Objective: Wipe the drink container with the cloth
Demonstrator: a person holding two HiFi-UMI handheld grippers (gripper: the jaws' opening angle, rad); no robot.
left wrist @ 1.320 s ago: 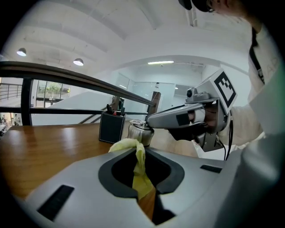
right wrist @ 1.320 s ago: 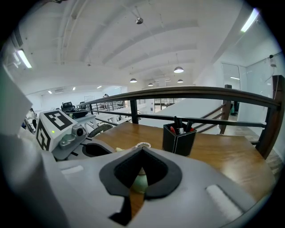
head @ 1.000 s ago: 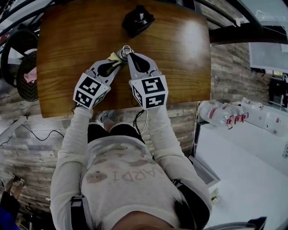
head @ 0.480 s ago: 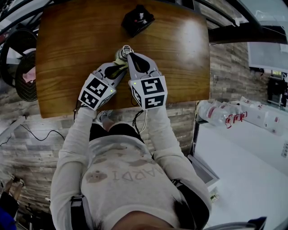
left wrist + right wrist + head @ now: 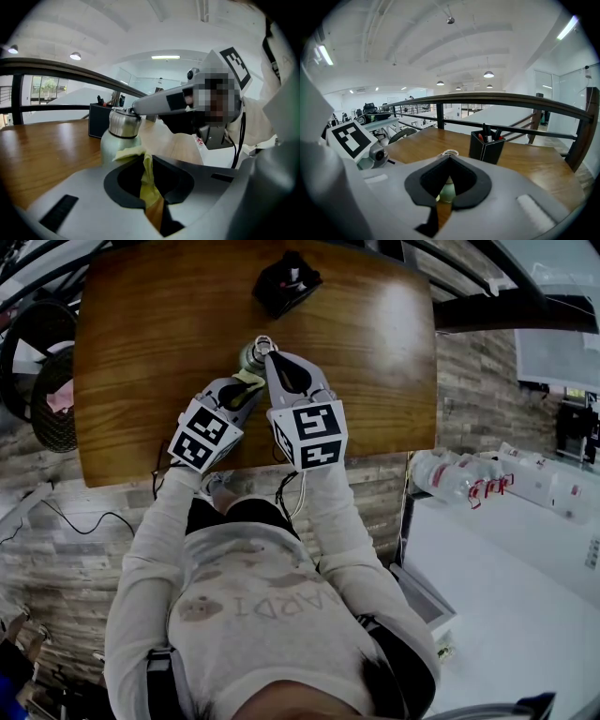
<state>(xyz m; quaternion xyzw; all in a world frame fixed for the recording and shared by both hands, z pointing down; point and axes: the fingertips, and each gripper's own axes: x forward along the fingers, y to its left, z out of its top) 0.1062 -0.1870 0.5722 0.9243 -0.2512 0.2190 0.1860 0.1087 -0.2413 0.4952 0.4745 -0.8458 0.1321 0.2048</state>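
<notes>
One black pen holder [image 5: 286, 282] stands at the far edge of the wooden table [image 5: 141, 324], well apart from the work. The right gripper view shows pens sticking out of it. A dark railing [image 5: 497, 99] runs behind the table. Off the table's right side, wrapped water bottles [image 5: 459, 482] lie on a white surface.

Obstruction: in the head view both grippers cover most of the drink container [image 5: 251, 354]; only its top shows. In the left gripper view the right gripper [image 5: 140, 107] reaches across from the right and hides the cap.

The drink container [image 5: 118, 140] is a pale green bottle with a steel collar. It stands upright near the table's middle, nearer the person than the pen holder.

The right gripper [image 5: 269, 354] has its jaws closed on the container's top. In its own view the body [image 5: 447, 191] shows through the gap behind the tips, and the lid ring sits just above them.

The left gripper [image 5: 249, 382] comes in from the left, just beside the right one. Its jaws are clamped on the yellow cloth [image 5: 146, 180]. The bunched end of the cloth lies against the container's side below the collar, on the face towards the person.
</notes>
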